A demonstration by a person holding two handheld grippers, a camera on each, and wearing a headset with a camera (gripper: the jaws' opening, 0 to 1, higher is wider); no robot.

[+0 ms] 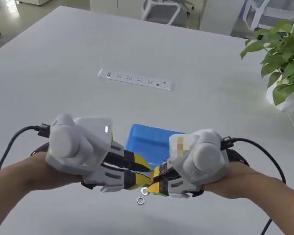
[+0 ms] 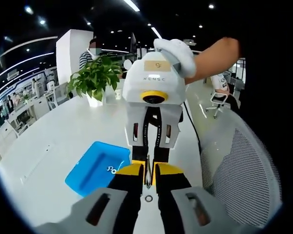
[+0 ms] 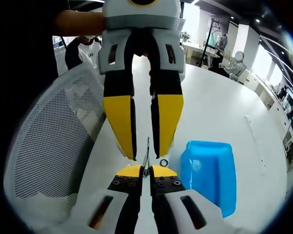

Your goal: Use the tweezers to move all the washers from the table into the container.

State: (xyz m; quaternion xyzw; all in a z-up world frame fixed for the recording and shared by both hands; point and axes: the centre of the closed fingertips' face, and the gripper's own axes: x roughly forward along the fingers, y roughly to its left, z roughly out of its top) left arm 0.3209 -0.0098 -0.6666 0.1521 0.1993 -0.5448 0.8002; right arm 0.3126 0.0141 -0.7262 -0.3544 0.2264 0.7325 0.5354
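Left gripper view, right gripper lettered "XENSE"

The tweezers are a thin, silvery metal pair. They stand gripped at their base in the right tongs, and their tips reach into the gap of the left tongs. Two washers, small flat metal rings, lie on the white desk near its front edge. One washer lies just beside the tweezers' tip, and the second washer lies just beside the first. The container is a shallow blue rectangular tray. It sits open side up on the desk, near the washers.
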